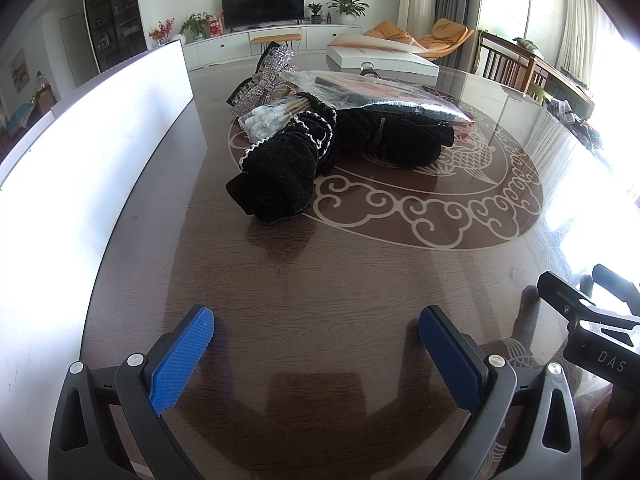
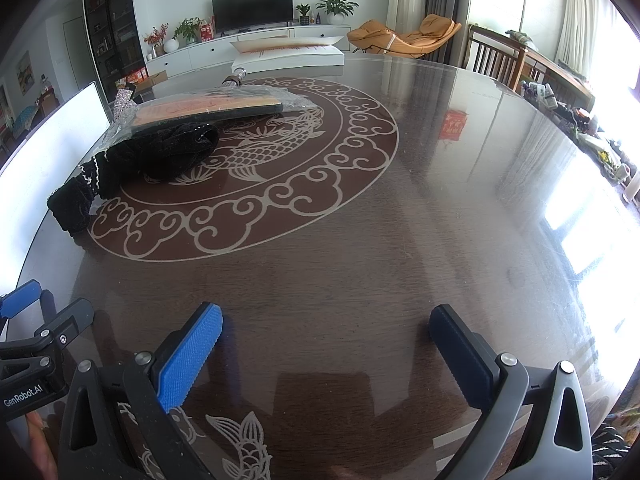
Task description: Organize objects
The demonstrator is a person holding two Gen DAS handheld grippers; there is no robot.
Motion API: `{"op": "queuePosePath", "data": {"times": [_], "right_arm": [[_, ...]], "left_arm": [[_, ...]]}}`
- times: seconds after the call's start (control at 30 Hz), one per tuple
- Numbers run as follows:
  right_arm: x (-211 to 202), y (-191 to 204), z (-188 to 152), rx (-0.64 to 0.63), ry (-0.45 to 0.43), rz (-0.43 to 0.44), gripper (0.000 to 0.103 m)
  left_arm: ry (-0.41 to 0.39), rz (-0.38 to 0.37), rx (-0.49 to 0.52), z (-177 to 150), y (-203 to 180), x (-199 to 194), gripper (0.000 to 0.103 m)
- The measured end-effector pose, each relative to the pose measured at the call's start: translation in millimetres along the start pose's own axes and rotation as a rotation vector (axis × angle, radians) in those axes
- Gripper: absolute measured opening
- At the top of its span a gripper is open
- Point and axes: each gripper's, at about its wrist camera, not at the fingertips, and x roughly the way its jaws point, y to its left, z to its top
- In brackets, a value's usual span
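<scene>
A pile of objects lies mid-table: a black fuzzy fabric piece with white trim (image 1: 280, 172), a bag of cotton swabs (image 1: 266, 118), a rhinestone hair clip (image 1: 266, 80), and a flat packet in clear plastic (image 1: 384, 92). The fabric (image 2: 160, 152) and the packet (image 2: 208, 108) also show at the left of the right wrist view. My left gripper (image 1: 316, 328) is open and empty, well short of the pile. My right gripper (image 2: 326, 324) is open and empty over bare table, to the right of the pile.
A white box (image 1: 80, 152) stands along the table's left edge. A flat white box (image 1: 380, 56) lies at the far side. The dark glossy table (image 2: 440, 220) has a fish and cloud inlay. The right gripper's body (image 1: 592, 320) shows at lower right in the left view.
</scene>
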Motion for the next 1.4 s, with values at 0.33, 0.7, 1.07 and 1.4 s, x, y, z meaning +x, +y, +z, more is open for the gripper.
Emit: {"op": "queuePosePath", "data": {"times": [0.33,0.7,1.07,1.4], "right_arm": [[0,0,0,0.0,0.0,0.0,0.103],[0,0,0,0.0,0.0,0.0,0.103],[-1,0,0,0.0,-0.001,0.001,0.103],[-1,0,0,-0.001,-0.001,0.002,0.103]], "left_arm": [[0.0,0.0,0.0,0,0,0,0.103],[0.011,-0.007,0.007,0,1,-1,0.103],[-0.05,-0.086,-0.034,6,37,-46,0.103],[-0.01,-0.012,0.125,85,6,20,0.091]]}}
